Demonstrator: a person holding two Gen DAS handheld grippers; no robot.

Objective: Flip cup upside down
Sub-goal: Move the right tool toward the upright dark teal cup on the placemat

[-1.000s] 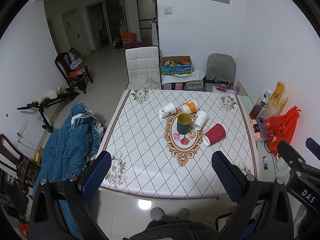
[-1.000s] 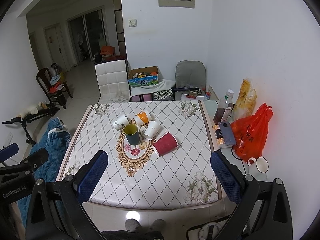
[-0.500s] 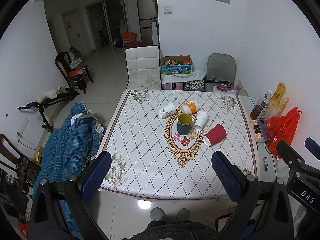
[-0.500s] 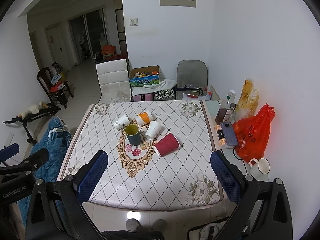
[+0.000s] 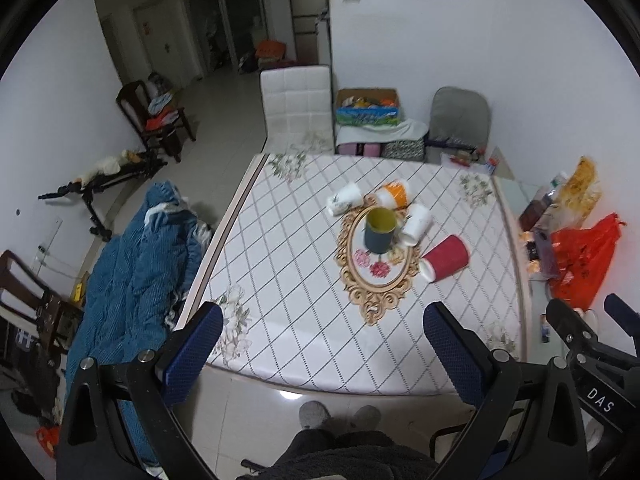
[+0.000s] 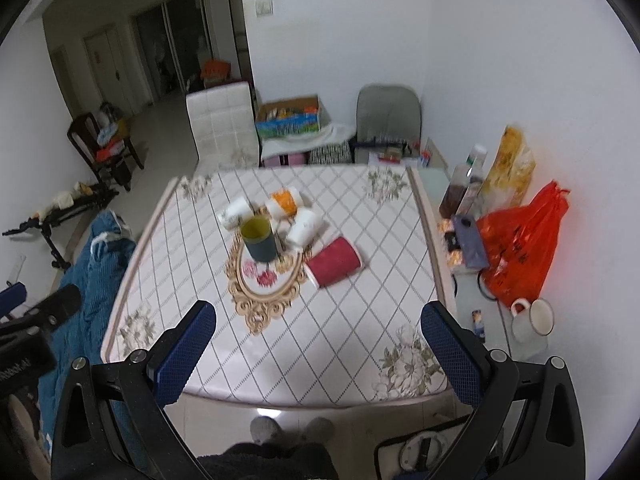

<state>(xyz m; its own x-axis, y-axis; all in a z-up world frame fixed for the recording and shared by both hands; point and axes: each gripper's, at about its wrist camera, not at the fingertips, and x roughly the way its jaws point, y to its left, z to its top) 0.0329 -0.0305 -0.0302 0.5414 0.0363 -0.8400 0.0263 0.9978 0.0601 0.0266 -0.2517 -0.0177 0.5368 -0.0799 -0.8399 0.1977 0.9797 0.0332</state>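
Observation:
A dark grey cup with a yellow-green inside (image 5: 379, 231) (image 6: 260, 239) stands upright on the table's oval floral motif. Around it lie a red cup (image 5: 445, 258) (image 6: 333, 262), a white cup (image 5: 416, 219) (image 6: 304, 227), an orange-and-white cup (image 5: 393, 194) (image 6: 284, 202) and a white patterned cup (image 5: 344, 199) (image 6: 236, 212), all on their sides. My left gripper (image 5: 322, 340) and right gripper (image 6: 318, 336) are open and empty, held high over the table's near edge, well short of the cups.
The table (image 5: 280, 340) has a white diamond-pattern cloth. A blue quilt (image 5: 132, 276) lies on the left. At the right stand bottles (image 6: 466, 188), a red plastic bag (image 6: 520, 248) and a white mug (image 6: 534, 318). Chairs (image 5: 296, 108) stand behind the table.
Both grippers have tilted and moved a little forward toward the table; the cups sit lower and larger in view. The cups have not moved. Both grippers stay open.

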